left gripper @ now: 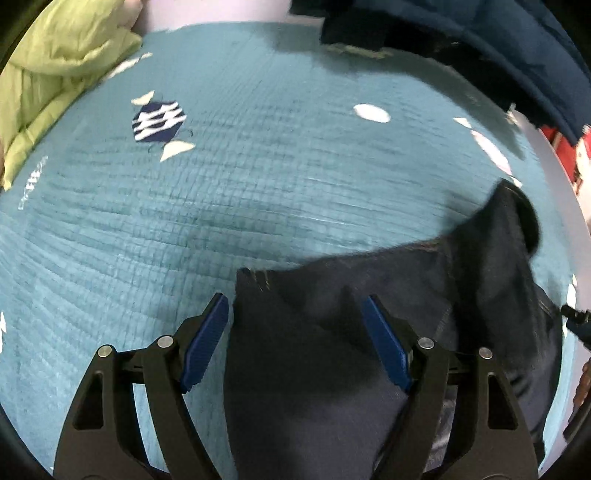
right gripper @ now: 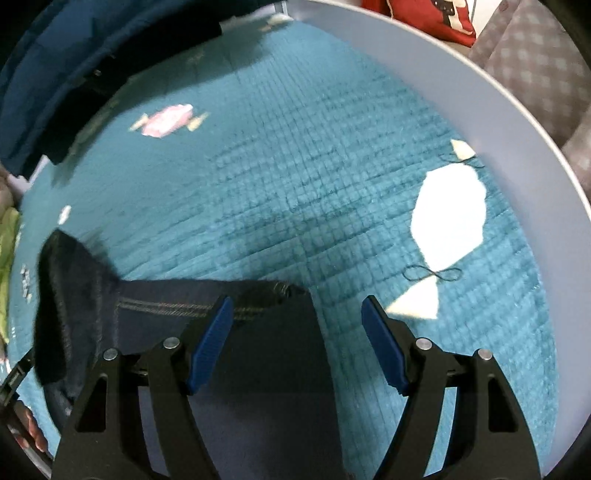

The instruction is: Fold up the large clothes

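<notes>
A dark navy garment point(left gripper: 314, 350) lies on the teal quilted bedspread point(left gripper: 221, 203). In the left wrist view my left gripper point(left gripper: 295, 314) is open, with the garment's left corner lying between its blue pads. A black fold of the garment point(left gripper: 517, 221) rises at the right. In the right wrist view my right gripper point(right gripper: 297, 317) is open over the garment's right corner point(right gripper: 273, 350), whose stitched hem point(right gripper: 177, 308) runs to the left. Neither gripper holds cloth.
A green quilt point(left gripper: 48, 92) lies at the far left of the bed. A dark blue jacket point(left gripper: 517, 55) lies at the far end, also seen in the right wrist view point(right gripper: 55, 74). A pale bed edge point(right gripper: 498, 129), a red cushion point(right gripper: 424, 18) and a checked fabric point(right gripper: 535, 66) lie to the right.
</notes>
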The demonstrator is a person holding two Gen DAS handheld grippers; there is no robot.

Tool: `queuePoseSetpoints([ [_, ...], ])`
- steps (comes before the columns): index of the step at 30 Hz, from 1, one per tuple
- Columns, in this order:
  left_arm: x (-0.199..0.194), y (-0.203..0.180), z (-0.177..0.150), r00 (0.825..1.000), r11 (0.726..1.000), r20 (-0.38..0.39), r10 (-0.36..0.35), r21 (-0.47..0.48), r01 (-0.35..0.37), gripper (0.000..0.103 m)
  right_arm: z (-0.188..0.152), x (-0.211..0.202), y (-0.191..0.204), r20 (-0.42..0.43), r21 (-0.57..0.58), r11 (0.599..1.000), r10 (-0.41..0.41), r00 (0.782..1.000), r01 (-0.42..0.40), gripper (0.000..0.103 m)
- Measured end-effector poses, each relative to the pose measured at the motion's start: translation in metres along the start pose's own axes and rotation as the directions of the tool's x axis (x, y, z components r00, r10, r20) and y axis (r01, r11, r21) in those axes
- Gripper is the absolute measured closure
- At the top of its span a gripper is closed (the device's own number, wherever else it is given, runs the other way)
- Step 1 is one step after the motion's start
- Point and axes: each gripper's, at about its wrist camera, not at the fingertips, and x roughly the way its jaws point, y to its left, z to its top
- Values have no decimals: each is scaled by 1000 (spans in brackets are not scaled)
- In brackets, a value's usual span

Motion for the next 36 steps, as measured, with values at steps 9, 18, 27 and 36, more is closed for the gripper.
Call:
queuePoseSetpoints([
  [9,20,-2,-9,998,997,69,9,76,-14,50,-2,19,20,59,-59,997,-56,997,59,53],
  [18,-21,1,-5,992,996,110,-66,71,59,77,-8,-24,11,112,-24,998,59,992,-56,86],
  [27,-99,-5,-20,975,988,196,-108,128,83,78,-28,-104,4,207,-41,990,140,968,-135,87],
  [36,-205,6,-87,934,971,319,-160,223,90,78,-96,-204,-19,367,-127,971,238,899,-205,88],
])
